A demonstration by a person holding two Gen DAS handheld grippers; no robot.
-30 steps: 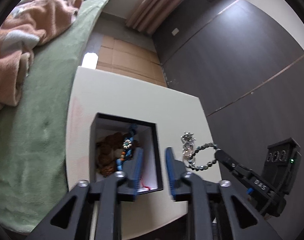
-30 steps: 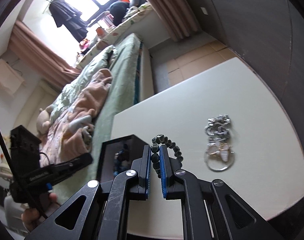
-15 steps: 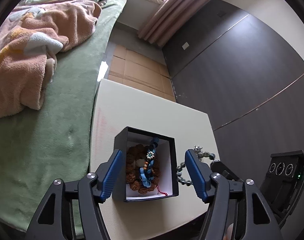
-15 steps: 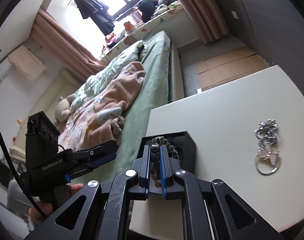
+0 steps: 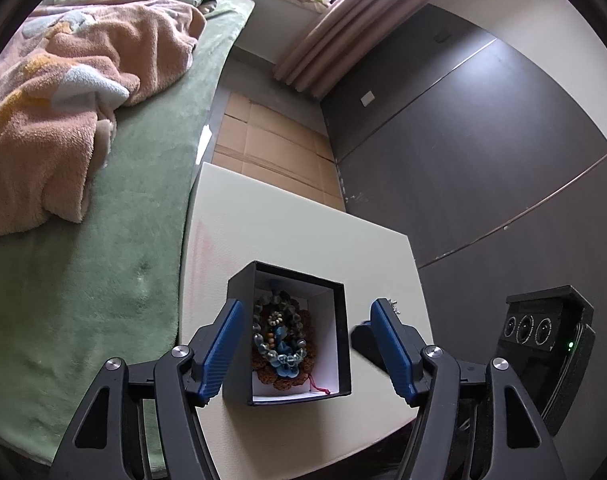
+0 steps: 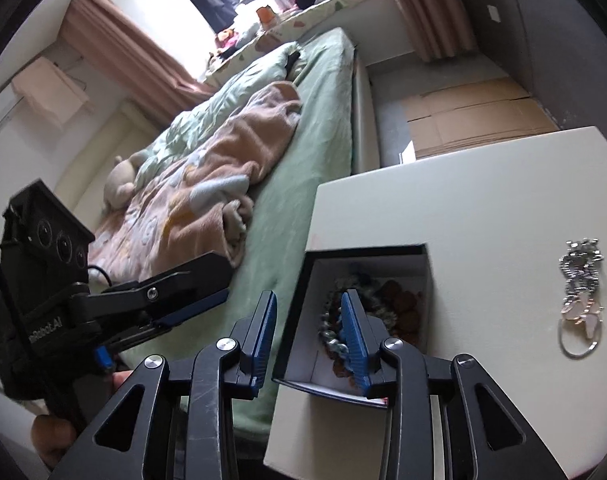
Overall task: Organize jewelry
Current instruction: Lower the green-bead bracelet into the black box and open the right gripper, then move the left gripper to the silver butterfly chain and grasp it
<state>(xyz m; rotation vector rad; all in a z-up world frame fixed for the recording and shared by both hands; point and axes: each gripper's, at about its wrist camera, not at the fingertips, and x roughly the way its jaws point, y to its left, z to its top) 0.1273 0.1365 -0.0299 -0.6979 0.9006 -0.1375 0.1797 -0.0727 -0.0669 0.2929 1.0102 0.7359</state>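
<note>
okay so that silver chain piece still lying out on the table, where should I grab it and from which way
Take the silver chain at its bunched links, the thicker end farther from you, coming straight down with the right gripper, which is open and nearest. It lies flat on the table, and the thin ring at the near end offers little to pinch.

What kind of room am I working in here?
Most likely a bedroom. A bed with a green cover and a rumpled peach blanket sits right beside the white table, and curtains frame a window past it.
</note>
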